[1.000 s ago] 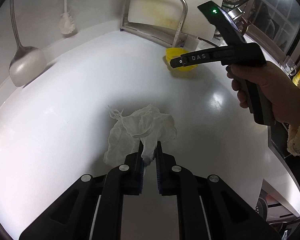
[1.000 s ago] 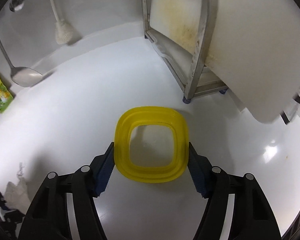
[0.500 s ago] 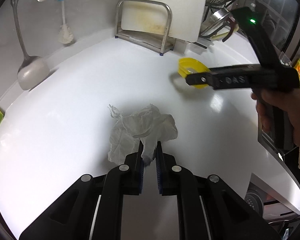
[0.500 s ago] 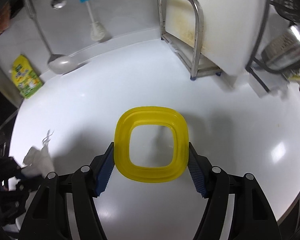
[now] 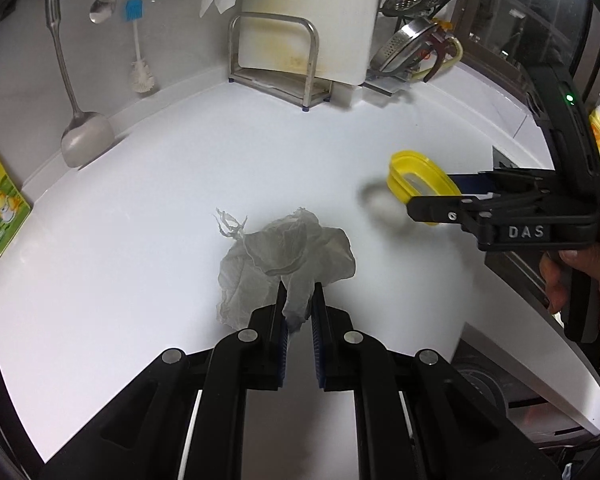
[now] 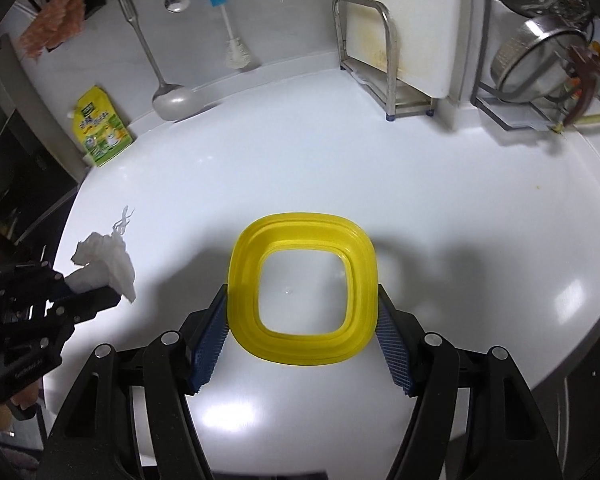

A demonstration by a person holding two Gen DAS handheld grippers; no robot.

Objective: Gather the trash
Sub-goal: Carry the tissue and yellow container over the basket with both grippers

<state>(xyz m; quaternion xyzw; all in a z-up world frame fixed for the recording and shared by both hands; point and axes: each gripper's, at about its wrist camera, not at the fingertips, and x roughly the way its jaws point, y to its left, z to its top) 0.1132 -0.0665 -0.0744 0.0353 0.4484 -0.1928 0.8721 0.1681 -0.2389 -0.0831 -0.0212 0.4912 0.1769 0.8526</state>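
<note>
A crumpled white tissue (image 5: 284, 256) hangs above the white counter (image 5: 140, 240), pinched by its lower corner in my left gripper (image 5: 298, 304), which is shut on it. The same tissue (image 6: 104, 266) shows at the left of the right wrist view, held by the left gripper (image 6: 100, 294). A yellow square plastic ring lid (image 6: 302, 290) sits between the blue pads of my right gripper (image 6: 302, 320), gripped by its two sides and lifted off the counter. From the left wrist view that lid (image 5: 420, 178) and the right gripper (image 5: 440, 196) are at the right, held by a hand (image 5: 576, 276).
At the back stand a metal rack with a white cutting board (image 6: 396, 32), a steel colander rack (image 6: 536, 64), a hanging ladle (image 6: 172, 98), a spoon (image 6: 176, 0) and a brush (image 6: 236, 52). A green-yellow pouch (image 6: 102, 132) leans at the left. The counter edge (image 5: 512, 344) drops off at the right.
Both grippers have risen and pulled back from the back wall, each keeping its load. The right gripper with the yellow lid has moved right and nearer in the left wrist view.
</note>
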